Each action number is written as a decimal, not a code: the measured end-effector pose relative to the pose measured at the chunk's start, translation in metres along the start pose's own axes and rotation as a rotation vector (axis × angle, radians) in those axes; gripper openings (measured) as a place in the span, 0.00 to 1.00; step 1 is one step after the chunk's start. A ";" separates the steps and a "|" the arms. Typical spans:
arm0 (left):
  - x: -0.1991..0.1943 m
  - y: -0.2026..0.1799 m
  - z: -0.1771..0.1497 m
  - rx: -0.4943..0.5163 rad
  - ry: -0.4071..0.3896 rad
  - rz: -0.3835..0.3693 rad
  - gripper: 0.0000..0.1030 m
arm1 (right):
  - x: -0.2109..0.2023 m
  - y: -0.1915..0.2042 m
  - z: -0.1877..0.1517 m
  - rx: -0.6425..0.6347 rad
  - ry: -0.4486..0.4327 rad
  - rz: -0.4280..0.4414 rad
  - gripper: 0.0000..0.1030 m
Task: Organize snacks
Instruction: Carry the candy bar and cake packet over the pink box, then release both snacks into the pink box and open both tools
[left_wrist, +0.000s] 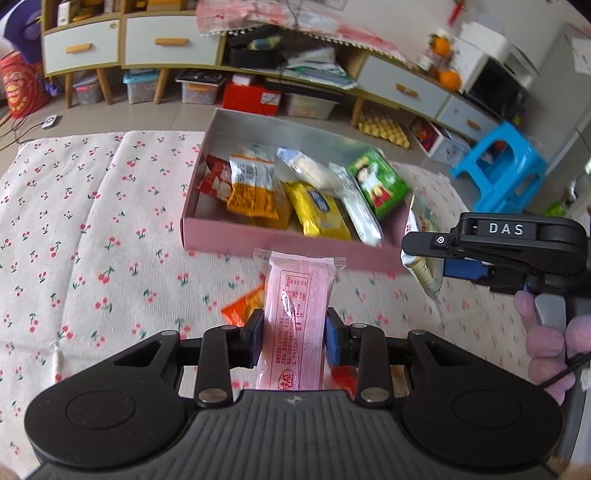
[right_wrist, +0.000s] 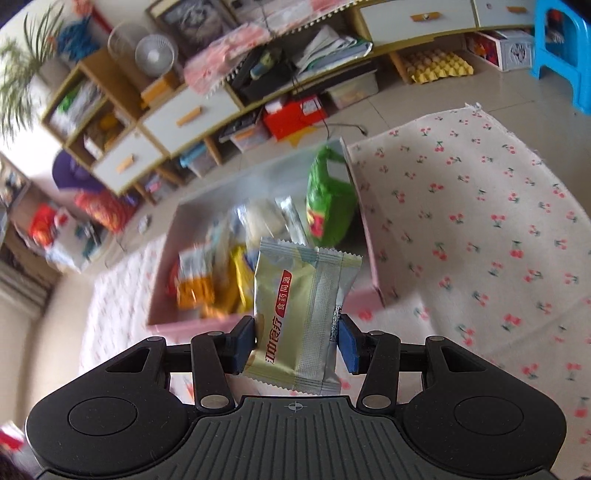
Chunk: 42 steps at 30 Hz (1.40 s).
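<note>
My left gripper (left_wrist: 294, 338) is shut on a pink snack packet (left_wrist: 299, 314), held upright just short of the pink box (left_wrist: 258, 236). The box holds several snacks: an orange packet (left_wrist: 251, 192), a yellow packet (left_wrist: 321, 210), a green packet (left_wrist: 378, 181). An orange snack (left_wrist: 245, 304) lies on the cloth under the pink packet. My right gripper (right_wrist: 297, 341) is shut on a pale green packet (right_wrist: 301, 314) with red lettering, above the box's near wall (right_wrist: 192, 325). In the left wrist view the right gripper (left_wrist: 424, 254) hangs at the box's right corner with that pale packet (left_wrist: 424, 266).
A cherry-print cloth (left_wrist: 92, 229) covers the table. Beyond it stand low cabinets with drawers (left_wrist: 170, 44), storage bins (left_wrist: 140, 86), a red box (left_wrist: 251, 98) and a blue stool (left_wrist: 502, 166) on the floor. A person's hand (left_wrist: 550, 339) grips the right tool.
</note>
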<state>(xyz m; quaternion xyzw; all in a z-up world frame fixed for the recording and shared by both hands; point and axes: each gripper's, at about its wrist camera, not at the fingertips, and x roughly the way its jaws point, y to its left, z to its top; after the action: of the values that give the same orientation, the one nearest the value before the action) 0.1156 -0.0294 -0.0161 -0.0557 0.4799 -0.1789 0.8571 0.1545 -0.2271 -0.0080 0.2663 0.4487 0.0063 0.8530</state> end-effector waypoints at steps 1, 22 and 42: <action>0.002 0.001 0.003 -0.013 -0.007 0.003 0.29 | 0.002 0.000 0.002 0.014 -0.012 0.015 0.45; 0.051 0.020 0.080 -0.089 -0.073 0.083 0.30 | 0.056 -0.020 0.019 0.205 -0.077 0.178 0.46; 0.073 0.005 0.096 -0.046 -0.143 0.136 0.63 | 0.062 -0.035 0.021 0.281 -0.025 0.271 0.65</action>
<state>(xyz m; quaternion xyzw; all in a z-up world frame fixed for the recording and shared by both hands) 0.2330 -0.0586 -0.0248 -0.0553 0.4239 -0.1048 0.8979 0.1995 -0.2513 -0.0622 0.4408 0.3947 0.0552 0.8043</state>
